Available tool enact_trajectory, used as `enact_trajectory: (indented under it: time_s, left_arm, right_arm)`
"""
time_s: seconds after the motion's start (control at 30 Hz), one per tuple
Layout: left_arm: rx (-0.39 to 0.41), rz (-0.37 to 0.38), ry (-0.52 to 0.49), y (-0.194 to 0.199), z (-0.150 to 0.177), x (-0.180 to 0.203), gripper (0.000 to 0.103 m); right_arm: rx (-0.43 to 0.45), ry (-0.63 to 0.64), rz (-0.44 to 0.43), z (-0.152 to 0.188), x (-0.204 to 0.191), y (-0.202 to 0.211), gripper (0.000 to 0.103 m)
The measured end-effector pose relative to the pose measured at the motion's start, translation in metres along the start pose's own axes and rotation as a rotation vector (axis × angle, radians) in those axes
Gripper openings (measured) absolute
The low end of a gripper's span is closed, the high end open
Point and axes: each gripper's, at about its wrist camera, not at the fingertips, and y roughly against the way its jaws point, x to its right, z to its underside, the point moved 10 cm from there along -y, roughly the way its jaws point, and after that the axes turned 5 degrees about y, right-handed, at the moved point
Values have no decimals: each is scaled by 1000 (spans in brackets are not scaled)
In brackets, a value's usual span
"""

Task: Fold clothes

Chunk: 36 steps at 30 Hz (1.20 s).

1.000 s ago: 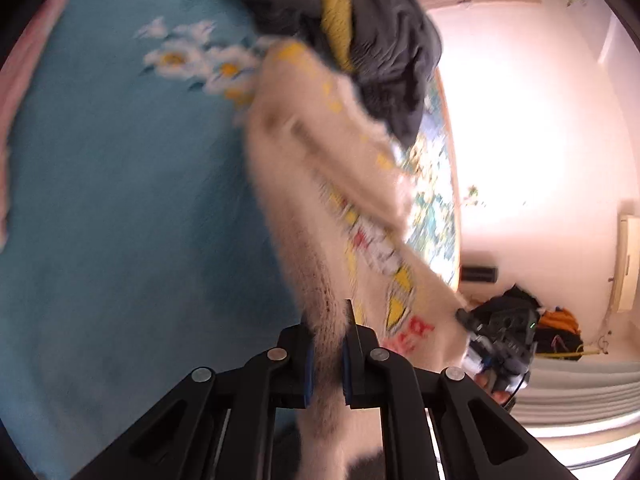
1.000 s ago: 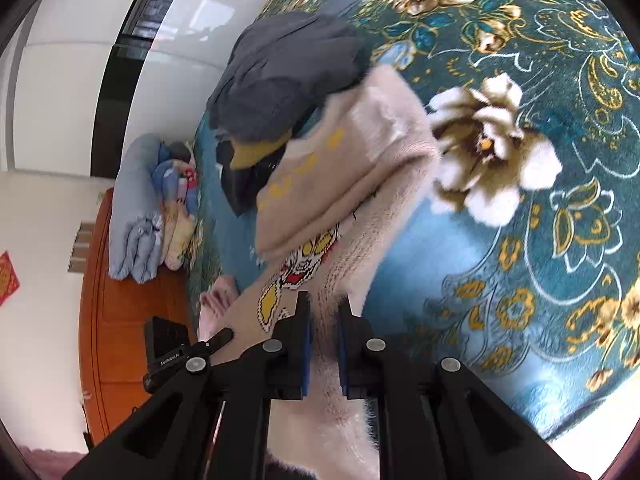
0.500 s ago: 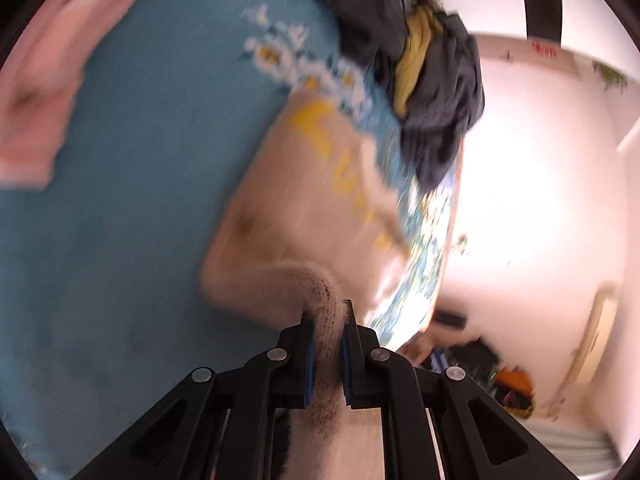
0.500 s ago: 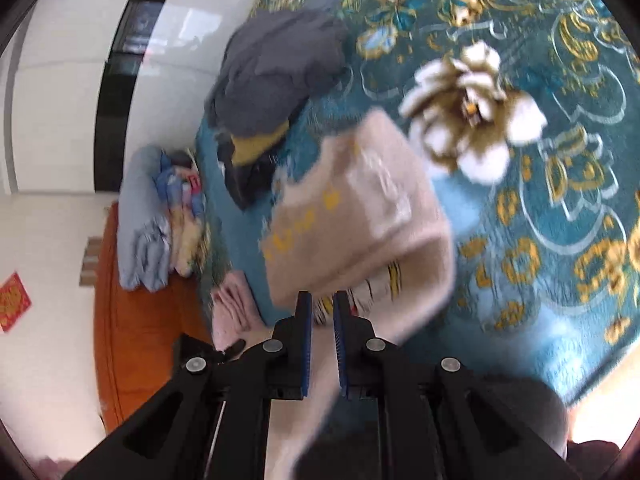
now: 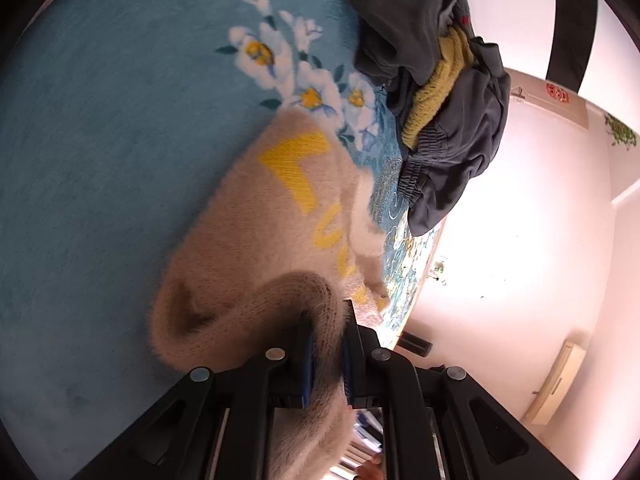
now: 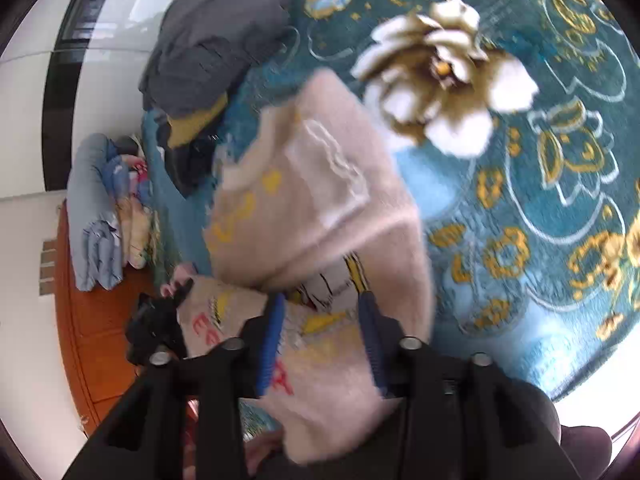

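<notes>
A fuzzy beige sweater (image 5: 272, 216) with yellow lettering lies partly folded on the teal floral bedspread (image 5: 100, 140). My left gripper (image 5: 326, 344) is shut on a rolled edge of the sweater, just above the bed. In the right wrist view the same sweater (image 6: 320, 184) is doubled over, with a cartoon print and red letters on the lower layer. My right gripper (image 6: 322, 332) is open, its jaws spread over the sweater's near edge, which lies between them. The left gripper (image 6: 156, 328) shows there at the sweater's left edge.
A heap of dark grey and mustard-yellow clothes (image 5: 440, 92) sits beyond the sweater, also in the right wrist view (image 6: 212, 52). Folded bedding (image 6: 100, 216) is stacked by an orange wooden headboard (image 6: 80, 332). The bed's edge (image 5: 424, 280) runs along the right.
The sweater has come down from hanging in the air onto the bed, folded over. My right gripper has opened and let go of it. My left gripper stays shut on it.
</notes>
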Motion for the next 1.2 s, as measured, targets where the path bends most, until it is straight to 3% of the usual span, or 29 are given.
enact_trajectory:
  time_s: [0.13,0.37,0.67,0.87,1.0,1.2]
  left_arm:
    - [0,8,2,0,1,-2,13]
    - [3,8,4,1,3,-3,13]
    - [13,8,37,6,1,-16,13]
    - [10,-10,21,8,2,-13,14]
    - [12,-7,36,10,2,-18,14]
    - [21,-8,49,15,-1,-24,14]
  right_arm:
    - [-48,-22,65,18,23,-8,52]
    - [-154,-88,77,34,36,-44,54]
    - [-150,-86,2,40,20,-41,54]
    - [-130,-67,168,21,42,-41,54]
    - [-219,-144,158,31,53,-59,55]
    - [-264,-153,64,41,29,-71,58]
